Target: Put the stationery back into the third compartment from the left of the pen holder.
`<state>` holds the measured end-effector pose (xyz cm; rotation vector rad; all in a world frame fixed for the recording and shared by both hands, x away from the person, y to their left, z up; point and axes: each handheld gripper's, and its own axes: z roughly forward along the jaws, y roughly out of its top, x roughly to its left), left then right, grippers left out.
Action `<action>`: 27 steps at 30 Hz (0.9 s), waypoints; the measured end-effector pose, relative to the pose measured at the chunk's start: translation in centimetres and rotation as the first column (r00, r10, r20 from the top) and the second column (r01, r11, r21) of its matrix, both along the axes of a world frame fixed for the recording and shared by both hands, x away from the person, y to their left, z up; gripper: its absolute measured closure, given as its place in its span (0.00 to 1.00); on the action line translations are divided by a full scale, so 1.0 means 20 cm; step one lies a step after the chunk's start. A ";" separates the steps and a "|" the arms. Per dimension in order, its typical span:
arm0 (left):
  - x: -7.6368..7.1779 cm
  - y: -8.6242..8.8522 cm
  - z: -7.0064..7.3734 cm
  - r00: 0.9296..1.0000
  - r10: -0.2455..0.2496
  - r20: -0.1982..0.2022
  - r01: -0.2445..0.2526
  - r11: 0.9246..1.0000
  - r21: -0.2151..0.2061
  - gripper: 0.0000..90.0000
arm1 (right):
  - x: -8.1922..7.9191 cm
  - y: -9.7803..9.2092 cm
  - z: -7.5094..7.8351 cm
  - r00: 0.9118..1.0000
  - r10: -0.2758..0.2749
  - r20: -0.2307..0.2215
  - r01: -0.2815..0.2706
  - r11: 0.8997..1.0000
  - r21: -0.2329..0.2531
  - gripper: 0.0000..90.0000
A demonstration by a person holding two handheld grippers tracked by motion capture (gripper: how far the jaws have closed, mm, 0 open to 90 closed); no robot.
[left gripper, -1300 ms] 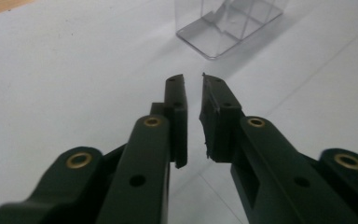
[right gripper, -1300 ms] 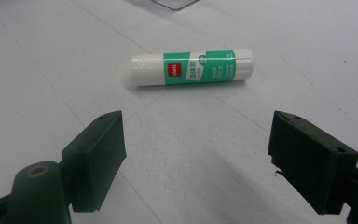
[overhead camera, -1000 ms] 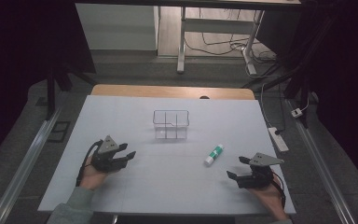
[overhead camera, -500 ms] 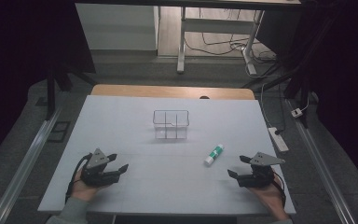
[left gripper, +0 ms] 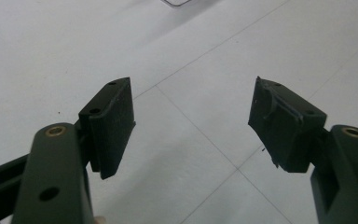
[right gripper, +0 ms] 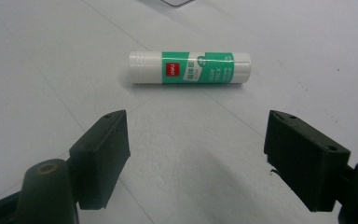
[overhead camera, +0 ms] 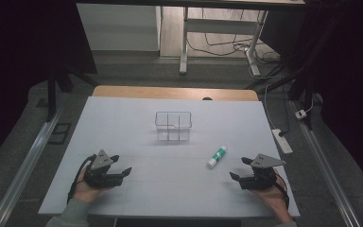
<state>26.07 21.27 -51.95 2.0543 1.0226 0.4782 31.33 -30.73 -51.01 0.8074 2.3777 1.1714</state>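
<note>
Nearest, the right hand-held gripper [overhead camera: 240, 178] sits at five o'clock on the desk [overhead camera: 123, 123], jaws spread and empty; the left hand-held gripper [overhead camera: 123, 171] at seven o'clock is likewise spread. The glue stick [overhead camera: 217, 156] lies flat just beyond the right one, untouched (nothing looks begun). Farther off, at twelve o'clock, stands the clear divided box [overhead camera: 173, 126], seemingly empty: grasping and placing both remain

Left claw [overhead camera: 123, 171] agape, low; right claw [overhead camera: 238, 173] likewise.
</note>
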 end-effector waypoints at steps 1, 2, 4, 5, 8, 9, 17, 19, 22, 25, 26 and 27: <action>0.00 0.00 0.00 1.000 -0.001 0.000 0.001 1.000 0.002 0.34 | 0.00 0.00 0.00 1.000 0.003 0.003 -0.003 1.000 0.006 0.24; 0.00 0.00 0.00 1.000 -0.002 0.002 0.002 1.000 0.005 0.34 | 0.01 0.01 0.00 1.000 0.007 0.005 -0.007 1.000 -0.003 0.24; 0.00 0.01 0.00 1.000 0.001 0.000 -0.001 1.000 0.004 0.33 | 0.01 0.01 0.01 1.000 0.004 0.006 -0.004 1.000 0.004 0.23; 0.00 0.02 0.00 1.000 0.007 0.000 -0.007 1.000 0.005 0.33 | 0.02 0.01 0.01 1.000 0.006 0.002 -0.006 1.000 0.003 0.23; 0.01 0.02 -0.01 1.000 0.018 -0.011 -0.018 1.000 0.002 0.33 | 0.04 0.02 0.02 1.000 0.017 0.015 -0.017 1.000 0.019 0.24; 0.01 0.02 -0.01 1.000 0.015 -0.013 -0.015 1.000 0.006 0.33 | 0.04 0.02 0.03 1.000 0.018 0.023 -0.018 1.000 0.014 0.25; 0.02 0.01 -0.01 1.000 -0.011 -0.013 0.011 1.000 0.027 0.32 | 0.09 0.06 0.10 0.998 0.064 0.003 -0.064 0.997 -0.037 0.28; 0.02 0.01 -0.01 1.000 -0.010 -0.013 0.010 1.000 0.027 0.32 | 0.10 0.08 0.11 0.996 0.083 0.016 -0.081 0.994 -0.073 0.28; 0.02 0.01 -0.01 1.000 -0.006 -0.015 0.007 1.000 0.029 0.32 | 0.12 0.11 0.12 0.993 0.116 0.019 -0.113 0.986 -0.125 0.29; 0.02 0.02 -0.02 1.000 -0.005 -0.016 0.006 1.000 0.027 0.32 | 0.14 0.14 0.14 0.988 0.155 0.009 -0.151 0.977 -0.153 0.31; 0.02 0.02 -0.01 1.000 -0.006 -0.016 0.006 1.000 0.026 0.32 | 0.14 0.15 0.14 0.986 0.169 0.010 -0.166 0.974 -0.157 0.32; 0.02 0.02 -0.02 1.000 -0.007 -0.017 0.008 1.000 0.027 0.32 | 0.15 0.15 0.14 0.984 0.175 0.010 -0.172 0.973 -0.157 0.32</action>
